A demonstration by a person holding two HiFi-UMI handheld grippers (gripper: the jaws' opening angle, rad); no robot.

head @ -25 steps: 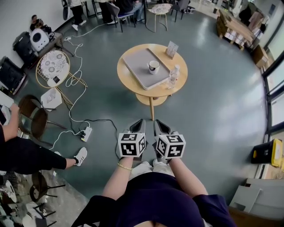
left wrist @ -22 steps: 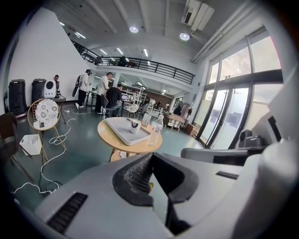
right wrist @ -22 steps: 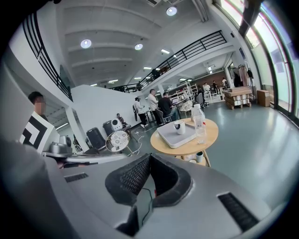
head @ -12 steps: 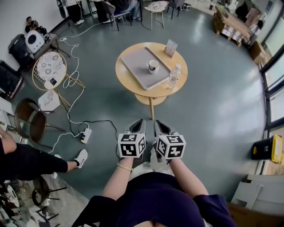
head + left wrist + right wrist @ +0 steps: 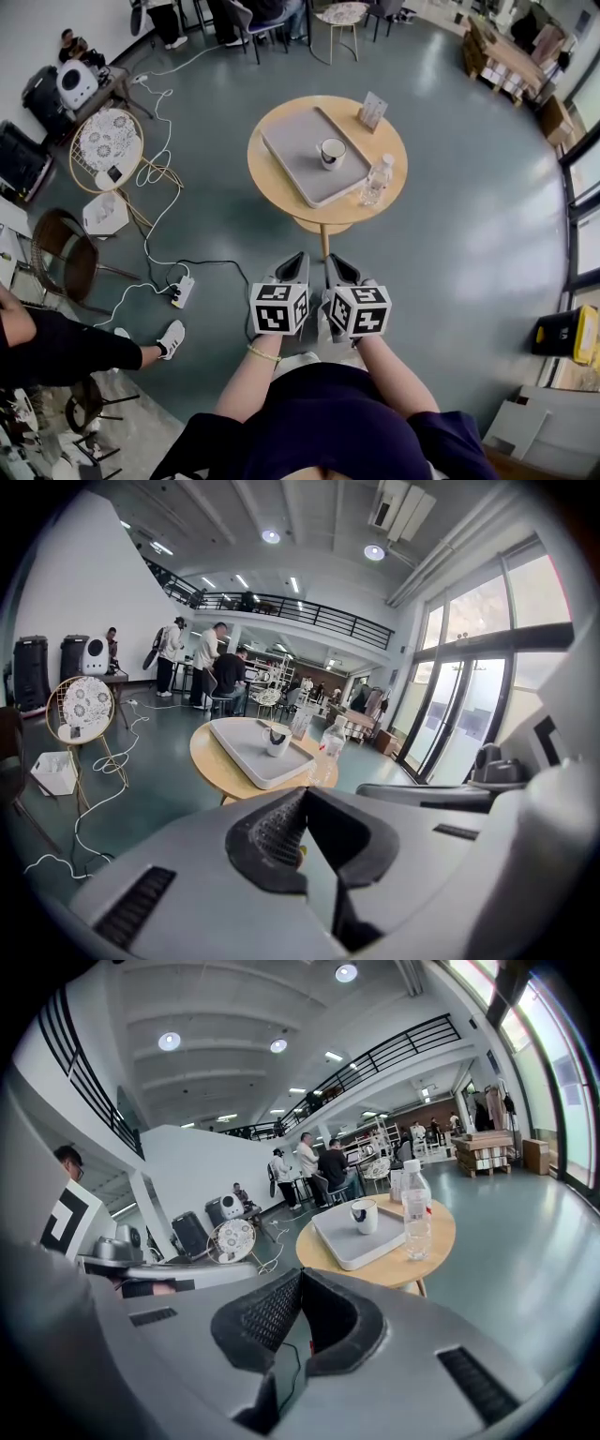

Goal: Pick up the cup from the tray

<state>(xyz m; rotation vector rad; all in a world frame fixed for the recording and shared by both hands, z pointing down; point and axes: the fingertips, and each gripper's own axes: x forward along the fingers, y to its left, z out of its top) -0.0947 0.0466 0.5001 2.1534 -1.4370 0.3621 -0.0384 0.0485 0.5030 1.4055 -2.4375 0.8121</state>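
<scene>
A white cup with a dark inside stands on a grey tray on a round wooden table, some way ahead of me. The cup and tray also show in the left gripper view, and the cup on its tray in the right gripper view. My left gripper and right gripper are held side by side over the floor, short of the table. Both have their jaws together with nothing between them.
A clear water bottle and a small card stand sit on the table beside the tray. A power strip with cables lies on the floor at left, near wire stools and a seated person's leg. A yellow bin stands at right.
The table with tray and cup has shifted slightly right and down in the head view. Both grippers keep the same place and stay shut.
</scene>
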